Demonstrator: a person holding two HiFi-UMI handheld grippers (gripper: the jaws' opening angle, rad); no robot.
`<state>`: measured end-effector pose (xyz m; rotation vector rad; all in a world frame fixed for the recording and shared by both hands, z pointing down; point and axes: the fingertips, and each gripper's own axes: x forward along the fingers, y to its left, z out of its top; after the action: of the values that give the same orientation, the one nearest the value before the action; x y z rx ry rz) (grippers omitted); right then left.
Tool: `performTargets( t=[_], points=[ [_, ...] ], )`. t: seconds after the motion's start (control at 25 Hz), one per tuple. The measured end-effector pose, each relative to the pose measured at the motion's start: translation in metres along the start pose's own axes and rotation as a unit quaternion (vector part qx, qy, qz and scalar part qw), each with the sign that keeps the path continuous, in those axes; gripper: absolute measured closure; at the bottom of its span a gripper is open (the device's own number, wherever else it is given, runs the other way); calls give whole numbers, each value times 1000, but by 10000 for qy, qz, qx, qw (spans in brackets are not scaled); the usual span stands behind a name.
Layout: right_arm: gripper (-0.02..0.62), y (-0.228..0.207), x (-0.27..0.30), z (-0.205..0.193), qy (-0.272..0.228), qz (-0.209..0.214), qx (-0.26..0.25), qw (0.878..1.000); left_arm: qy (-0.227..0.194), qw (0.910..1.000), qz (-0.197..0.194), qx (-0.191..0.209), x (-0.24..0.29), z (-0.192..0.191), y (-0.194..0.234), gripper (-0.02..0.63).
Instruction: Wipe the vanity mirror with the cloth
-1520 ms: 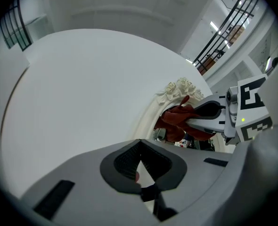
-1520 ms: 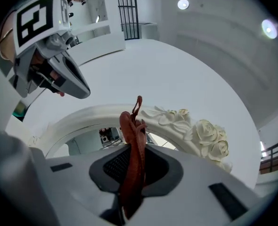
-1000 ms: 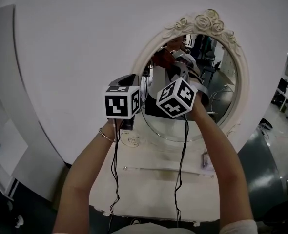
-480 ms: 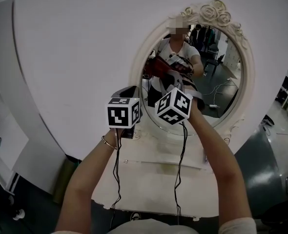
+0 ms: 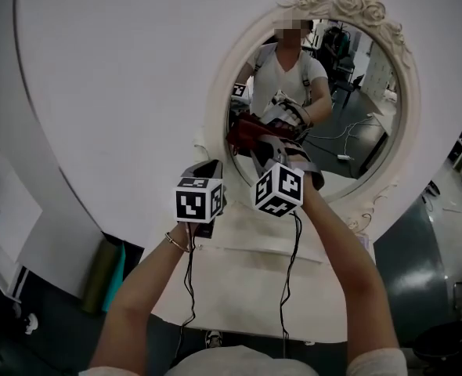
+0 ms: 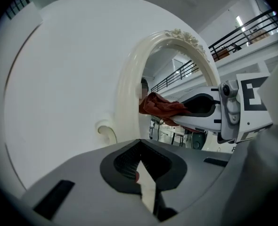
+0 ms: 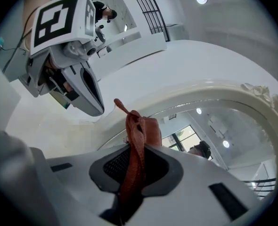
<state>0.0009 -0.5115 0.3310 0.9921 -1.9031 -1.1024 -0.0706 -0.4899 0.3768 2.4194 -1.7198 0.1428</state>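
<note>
The oval vanity mirror [image 5: 348,124] in its ornate cream frame [image 5: 215,108] stands on a white vanity. My right gripper [image 5: 256,137] is shut on a red cloth [image 5: 245,129], which is bunched against the lower left of the glass. In the right gripper view the cloth [image 7: 138,140] hangs pinched between the jaws of the right gripper [image 7: 134,160]. My left gripper [image 5: 209,169] hovers just left of it, near the frame's lower left edge. Seen from its own camera, the left gripper [image 6: 140,167] is shut with nothing in it, and the cloth [image 6: 160,108] shows beyond.
The white vanity top [image 5: 247,280] lies below my arms. A rounded white wall panel [image 5: 113,92] backs the mirror. A green and teal object [image 5: 106,276] leans beside the vanity at lower left. Cables [image 5: 185,288] hang from both grippers.
The right gripper has carried the cloth down the left side of the glass, from upper left to lower left. The left gripper has stayed beside the frame, and the head view has tilted.
</note>
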Motion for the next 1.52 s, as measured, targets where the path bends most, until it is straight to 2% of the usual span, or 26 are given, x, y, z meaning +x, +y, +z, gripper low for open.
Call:
performTargets(
  t=[0.24, 0.6, 0.84, 0.96, 1.08, 1.2, 1.52],
  points=[
    [534, 51, 9, -19, -8, 477, 88, 9988, 266, 9993, -162, -182, 7, -52, -9, 601],
    [534, 131, 15, -70, 51, 844, 415, 9956, 679, 9963, -377, -366, 4, -126, -28, 601],
    [534, 150, 19, -86, 65, 977, 875, 9913, 882, 9945, -440, -350, 8, -150, -36, 601],
    [534, 151, 18, -86, 61, 976, 856, 9915, 879, 9946, -467, -297, 11, -150, -41, 601],
    [534, 134, 9, -80, -24, 771, 820, 9936, 775, 9955, -513, -160, 12, -137, -44, 601],
    [534, 101, -9, -73, -141, 567, 846, 9947, 522, 9972, -538, 24, 15, -105, -47, 601],
    [534, -42, -60, -55, -129, -244, -46, 9996, -400, 9944, -588, 778, 28, 46, -69, 601]
  ],
)
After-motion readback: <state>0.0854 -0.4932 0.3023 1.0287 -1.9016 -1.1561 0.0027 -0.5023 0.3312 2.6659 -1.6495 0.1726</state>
